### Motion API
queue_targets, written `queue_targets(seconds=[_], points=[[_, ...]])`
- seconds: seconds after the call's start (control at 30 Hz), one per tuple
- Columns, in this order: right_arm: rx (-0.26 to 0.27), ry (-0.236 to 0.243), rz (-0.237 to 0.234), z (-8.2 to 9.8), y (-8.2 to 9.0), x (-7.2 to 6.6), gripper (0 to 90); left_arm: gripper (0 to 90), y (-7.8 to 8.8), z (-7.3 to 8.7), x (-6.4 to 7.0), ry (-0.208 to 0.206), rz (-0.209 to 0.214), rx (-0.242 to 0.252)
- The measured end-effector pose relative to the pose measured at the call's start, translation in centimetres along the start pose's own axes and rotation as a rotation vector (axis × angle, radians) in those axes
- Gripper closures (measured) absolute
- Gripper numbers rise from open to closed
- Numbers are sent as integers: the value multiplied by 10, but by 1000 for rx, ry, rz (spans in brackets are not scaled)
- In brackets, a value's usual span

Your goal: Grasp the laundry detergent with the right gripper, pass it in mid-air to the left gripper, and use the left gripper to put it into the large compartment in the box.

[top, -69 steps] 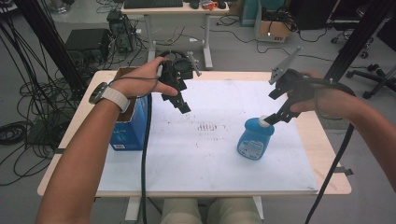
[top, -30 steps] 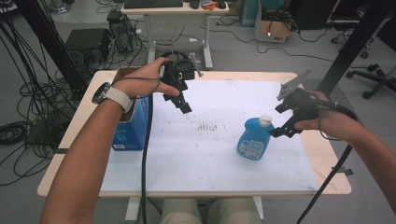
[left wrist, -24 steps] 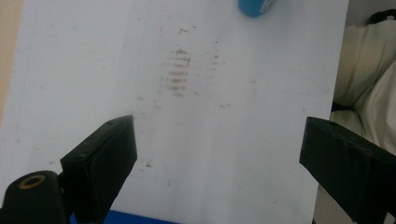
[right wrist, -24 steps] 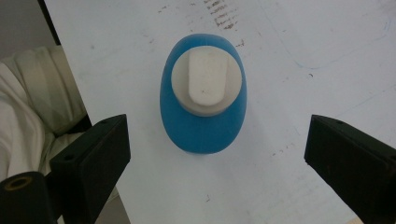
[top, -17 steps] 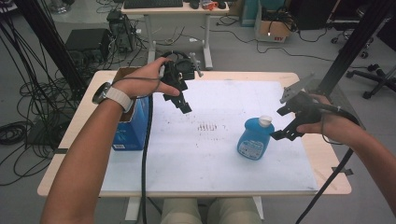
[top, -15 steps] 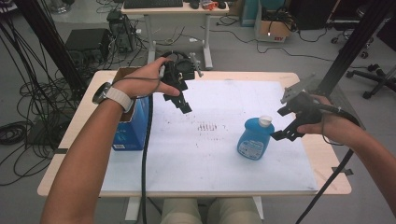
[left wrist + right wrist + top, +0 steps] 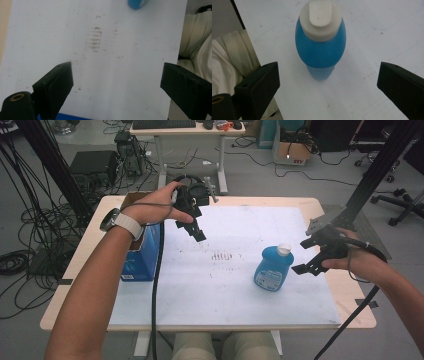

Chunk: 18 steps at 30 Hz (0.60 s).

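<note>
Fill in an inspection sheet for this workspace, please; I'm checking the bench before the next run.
Surface: white mat on a wooden table, with dark smudges near the middle.
Job's things: blue bottle with a white cap, upright on the mat, free of both grippers.
Clutter: blue box at the table's left edge.
Grippers: left gripper held above the mat, jaws open, nothing between them; right gripper beside the bottle, its jaws have just been opening, nothing between them.
Cables: one trails from each gripper toward the person's side; many lie on the floor at left.
Surroundings: desk with a keyboard behind, office chair base at right.
</note>
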State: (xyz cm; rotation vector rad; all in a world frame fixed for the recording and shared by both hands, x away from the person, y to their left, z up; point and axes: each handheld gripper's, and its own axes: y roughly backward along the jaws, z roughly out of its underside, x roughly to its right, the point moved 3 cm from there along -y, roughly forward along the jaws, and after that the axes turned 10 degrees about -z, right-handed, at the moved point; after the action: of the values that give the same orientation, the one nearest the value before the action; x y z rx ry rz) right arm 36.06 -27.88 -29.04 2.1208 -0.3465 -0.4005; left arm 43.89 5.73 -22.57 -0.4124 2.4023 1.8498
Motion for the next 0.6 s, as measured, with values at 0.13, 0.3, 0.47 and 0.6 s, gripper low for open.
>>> queue_targets(seconds=[0.13, 0.3, 0.47, 0.6], points=[[43, 10, -15, 3, -3, 2, 43, 113, 0, 0, 0, 1, -3, 3], [80, 13, -17, 7, -7, 2, 43, 113, -1, 0, -1, 1, -4, 2], [93, 36, -8, 12, -11, 5, 43, 114, -1, 0, -1, 2, -3, 3], [100, 33, -4, 15, -15, 5, 42, 114, -1, 0, -1, 3, -4, 3]])
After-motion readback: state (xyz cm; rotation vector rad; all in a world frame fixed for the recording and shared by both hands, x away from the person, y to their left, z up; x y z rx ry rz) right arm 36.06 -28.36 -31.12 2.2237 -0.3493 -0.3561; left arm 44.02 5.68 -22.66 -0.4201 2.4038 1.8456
